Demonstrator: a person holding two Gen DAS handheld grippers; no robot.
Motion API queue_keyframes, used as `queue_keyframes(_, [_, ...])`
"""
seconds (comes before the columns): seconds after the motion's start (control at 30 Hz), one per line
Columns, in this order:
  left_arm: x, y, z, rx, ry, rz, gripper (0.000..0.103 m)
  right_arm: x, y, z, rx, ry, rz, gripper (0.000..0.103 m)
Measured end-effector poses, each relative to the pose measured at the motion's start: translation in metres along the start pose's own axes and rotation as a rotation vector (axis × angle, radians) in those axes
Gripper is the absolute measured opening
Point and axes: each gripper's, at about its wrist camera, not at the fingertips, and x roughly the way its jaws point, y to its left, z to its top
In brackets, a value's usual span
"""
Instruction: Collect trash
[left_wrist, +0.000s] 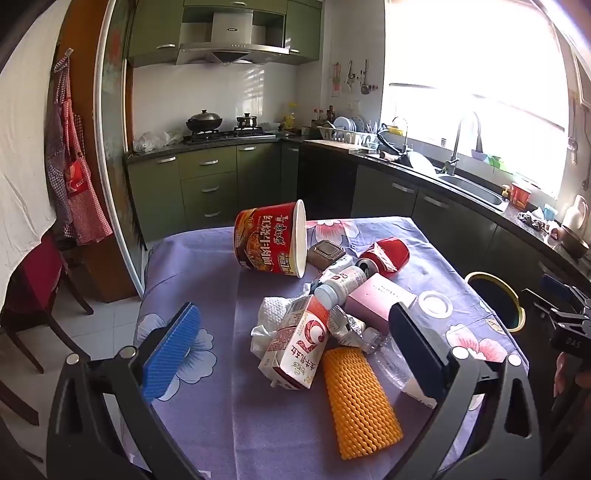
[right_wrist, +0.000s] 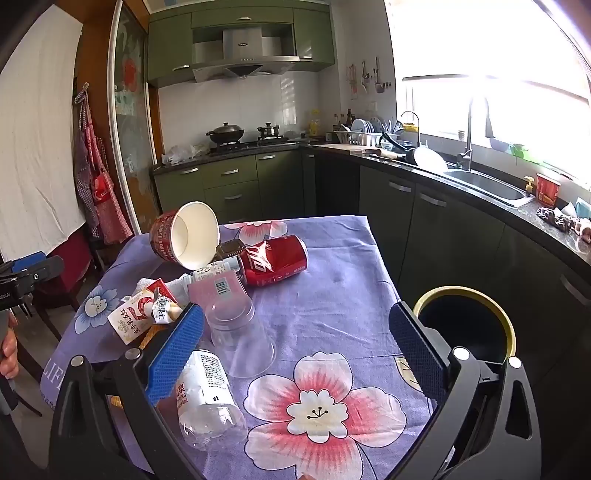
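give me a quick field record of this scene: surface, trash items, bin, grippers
surface: table under a purple floral cloth
trash pile: noodle bowl on its side, crushed red can, milk carton, pink box, yellow foam net, clear cup tipped over, plastic bottle lying flat
bin: black, yellow rim, beside the table's right edge
left hand-held gripper: open, holding nothing, above the pile
right hand-held gripper: open, holding nothing, cup and bottle by its left finger
progress: no item picked up yet
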Motion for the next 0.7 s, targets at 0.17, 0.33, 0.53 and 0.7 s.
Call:
queue_keyframes(0.17, [0.0032, 0.0022, 0.0025, -0.002, 0.004, 0.004, 0.097, 0.0002, -0.0001, 0.0001, 0.005, 0.000, 0.004, 0.099])
queue_keyframes(0.33, [0.0069, 0.0018, -0.0024, -0.012, -0.005, -0.009, 0.097, 0.0000, -0.0006, -0.0002, 0.005, 0.001, 0.005, 0.099])
queue_keyframes(0.53, [0.0054, 0.0003, -0.0011, -0.016, -0.002, -0.014, 0.097, 0.0026, 0.0036, -0.0002, 0.005, 0.003, 0.005, 0.099])
queue_keyframes(0.7, [0.0067, -0.0016, -0.0012, -0.013, -0.003, -0.017, 0.097, 0.0027, 0.0004, -0.0024, 0.005, 0.005, 0.006, 0.099])
